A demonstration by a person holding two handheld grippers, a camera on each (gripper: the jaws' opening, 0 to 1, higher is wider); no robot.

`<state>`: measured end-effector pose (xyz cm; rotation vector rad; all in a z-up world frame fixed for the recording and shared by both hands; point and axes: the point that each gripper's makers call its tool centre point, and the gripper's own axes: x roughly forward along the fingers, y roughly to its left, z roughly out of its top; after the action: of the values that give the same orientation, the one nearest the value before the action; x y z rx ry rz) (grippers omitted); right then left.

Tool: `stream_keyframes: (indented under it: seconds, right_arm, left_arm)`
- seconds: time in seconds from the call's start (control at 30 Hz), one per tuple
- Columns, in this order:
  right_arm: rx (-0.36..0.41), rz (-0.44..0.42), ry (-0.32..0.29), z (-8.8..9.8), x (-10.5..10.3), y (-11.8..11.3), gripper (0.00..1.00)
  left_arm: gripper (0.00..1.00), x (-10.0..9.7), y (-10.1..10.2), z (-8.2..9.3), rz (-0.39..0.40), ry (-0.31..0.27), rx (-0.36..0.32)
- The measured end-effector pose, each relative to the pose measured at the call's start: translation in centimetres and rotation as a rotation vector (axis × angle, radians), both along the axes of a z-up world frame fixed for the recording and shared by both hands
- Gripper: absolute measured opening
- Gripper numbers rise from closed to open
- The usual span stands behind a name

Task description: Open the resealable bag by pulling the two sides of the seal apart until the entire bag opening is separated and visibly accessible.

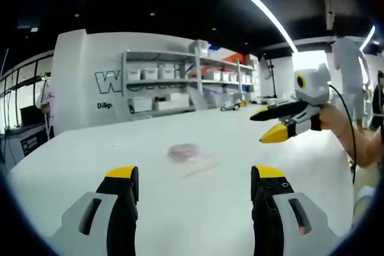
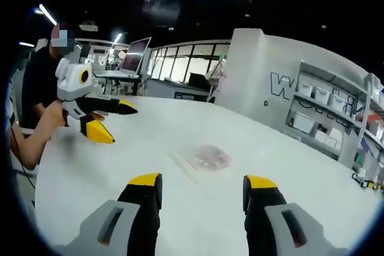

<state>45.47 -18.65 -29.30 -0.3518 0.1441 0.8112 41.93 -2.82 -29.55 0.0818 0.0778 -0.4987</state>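
Left gripper view, bottom of frame: my left tongs (image 1: 195, 181) stand with jaws wide, holding nothing, aimed at the bag (image 1: 189, 155) just above them at centre frame, flat on the white table (image 1: 78, 160). Something pinkish sits inside the clear bag; I can't tell whether the seal is parted. At right of this frame my right tongs (image 1: 271, 125) hover above the table, jaws spread, well apart from the bag. Right gripper view: the left tongs (image 2: 117, 121) show at left, jaws apart; the bag (image 2: 204, 157) lies at centre, its strip edge toward the lower left; my right tongs (image 2: 203, 193) at bottom are wide, empty. Both are likely spread ready, one for each side of the seal. Shelves (image 2: 327, 109) at far right.
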Motion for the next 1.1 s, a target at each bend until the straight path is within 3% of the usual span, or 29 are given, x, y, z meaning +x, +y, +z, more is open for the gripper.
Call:
stream_keyframes:
  seconds: [1.1]
  right_arm:
    - [-0.059, 0.009, 0.012, -0.3, 2.0, 0.8, 0.45]
  left_arm:
    - [0.75, -0.2, -0.2, -0.1, -0.006, -0.001, 0.008]
